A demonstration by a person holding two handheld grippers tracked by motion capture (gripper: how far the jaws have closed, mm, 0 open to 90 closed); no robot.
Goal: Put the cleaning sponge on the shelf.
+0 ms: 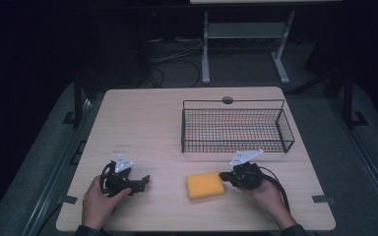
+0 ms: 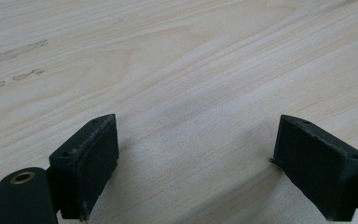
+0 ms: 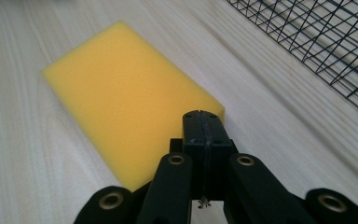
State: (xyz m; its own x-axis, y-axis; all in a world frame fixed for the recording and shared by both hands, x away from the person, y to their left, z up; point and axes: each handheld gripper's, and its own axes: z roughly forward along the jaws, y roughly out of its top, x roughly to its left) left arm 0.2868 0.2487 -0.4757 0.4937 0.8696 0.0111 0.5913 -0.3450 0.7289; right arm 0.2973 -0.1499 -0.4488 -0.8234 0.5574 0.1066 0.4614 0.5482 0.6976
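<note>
A yellow sponge (image 1: 205, 185) lies flat on the wooden table (image 1: 147, 123), near the front and right of centre. My right gripper (image 1: 223, 175) is held just right of it, pointing left at its right edge. In the right gripper view the sponge (image 3: 121, 98) spreads out ahead, and the right gripper (image 3: 203, 122) has its jaws pressed together over the sponge's near corner, with nothing between them. My left gripper (image 1: 146, 181) rests low at the front left, pointing right. In its own view the left gripper (image 2: 196, 140) stands open over bare wood.
A black wire basket (image 1: 236, 127) stands at the back right of the table, and its mesh (image 3: 326, 42) runs along the upper right of the right gripper view. A round hole (image 1: 227, 100) sits at the table's far edge. Cables and a frame lie on the floor beyond.
</note>
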